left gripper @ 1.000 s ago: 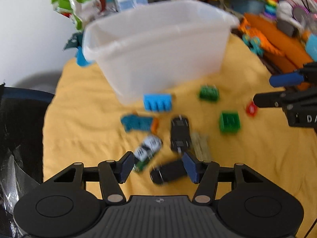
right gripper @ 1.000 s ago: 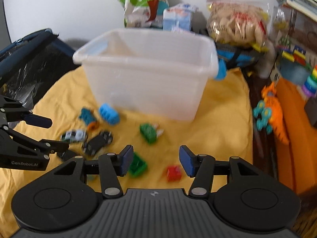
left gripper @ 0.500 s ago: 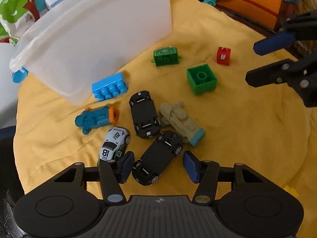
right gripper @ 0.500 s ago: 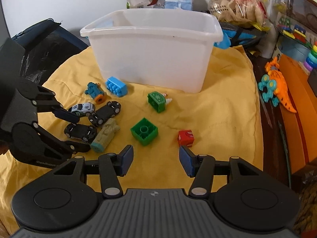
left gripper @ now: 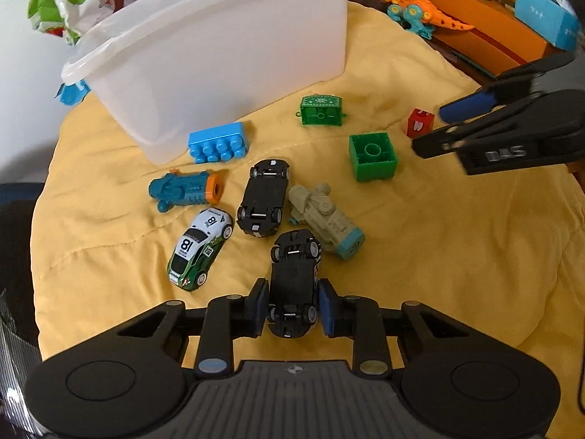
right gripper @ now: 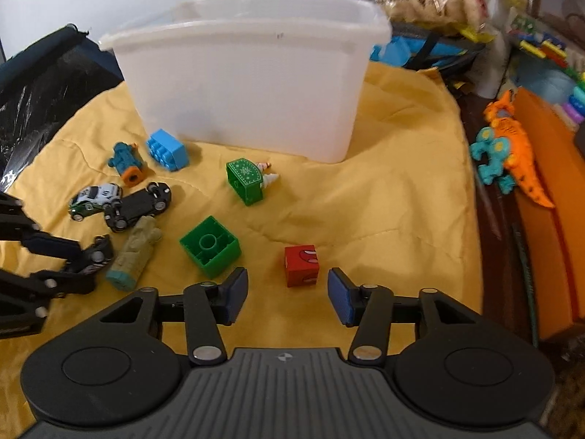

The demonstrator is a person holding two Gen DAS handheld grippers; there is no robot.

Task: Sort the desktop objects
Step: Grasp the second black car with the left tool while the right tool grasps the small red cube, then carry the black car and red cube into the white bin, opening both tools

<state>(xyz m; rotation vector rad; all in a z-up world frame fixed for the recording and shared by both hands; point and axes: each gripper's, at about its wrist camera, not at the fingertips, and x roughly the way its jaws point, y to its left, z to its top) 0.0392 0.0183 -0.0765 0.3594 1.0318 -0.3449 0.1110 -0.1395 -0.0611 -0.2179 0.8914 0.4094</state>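
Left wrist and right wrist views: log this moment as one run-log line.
left gripper: shut on upturned black car | right gripper: open, near red cube | bin: contents unseen

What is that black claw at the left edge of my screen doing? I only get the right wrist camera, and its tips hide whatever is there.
Observer: The left wrist view shows the left gripper with its fingers pressed against both sides of a black toy car that lies wheels up.
Operator: And the little white and green car, does it have writing on it?
Observer: Yes, the white and green car has the number 18 on its roof.
Operator: Anything beyond my right edge?
Observer: A light blue box sits on the orange ledge.
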